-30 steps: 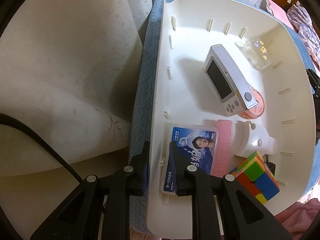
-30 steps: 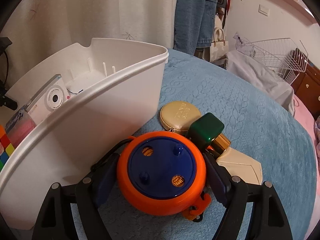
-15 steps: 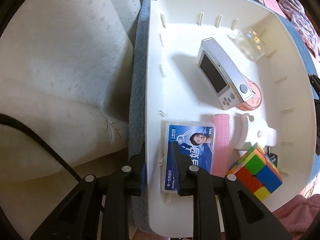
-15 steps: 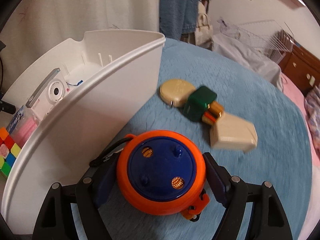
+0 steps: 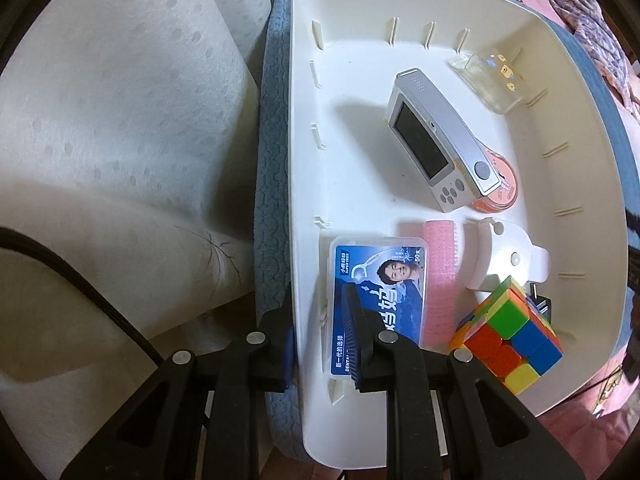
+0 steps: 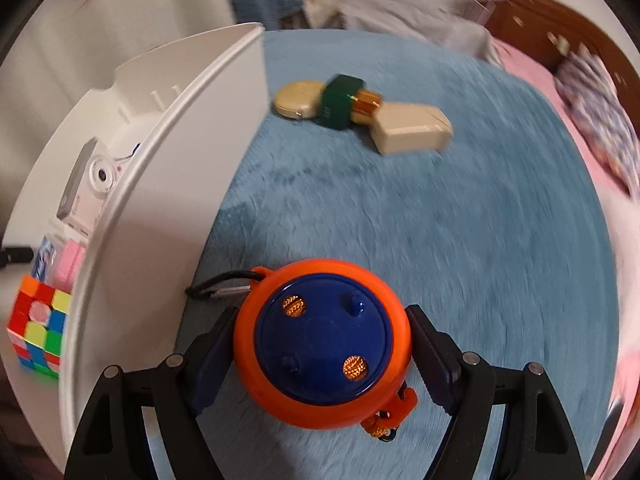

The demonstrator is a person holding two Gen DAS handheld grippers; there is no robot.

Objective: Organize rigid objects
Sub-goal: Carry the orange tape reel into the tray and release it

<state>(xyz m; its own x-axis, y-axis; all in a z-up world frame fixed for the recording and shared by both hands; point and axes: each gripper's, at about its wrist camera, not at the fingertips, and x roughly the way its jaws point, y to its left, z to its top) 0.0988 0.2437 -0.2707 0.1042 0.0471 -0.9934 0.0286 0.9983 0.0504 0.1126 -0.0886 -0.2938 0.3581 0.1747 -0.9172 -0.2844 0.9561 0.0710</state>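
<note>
- Orange-and-blue disc (image 6: 322,344) sits clamped between the pads of the right claw (image 6: 320,354), jaws spread wide around its rim, a cord and clip trailing off each side.
- Since a second ago the disc has been carried clear of the blue bedspread (image 6: 440,240); the gold compact (image 6: 300,100), green-capped bottle (image 6: 340,100) and beige box (image 6: 412,132) now lie well apart from it. Judgement: transfer to the bin is under way.
- Left claw (image 5: 320,320) stays nearly closed, pinching the side wall of the white bin (image 5: 592,200), steadying it.
- Bin already holds a floss box (image 5: 380,280), camera (image 5: 436,140) and colour cube (image 5: 508,336).
</note>
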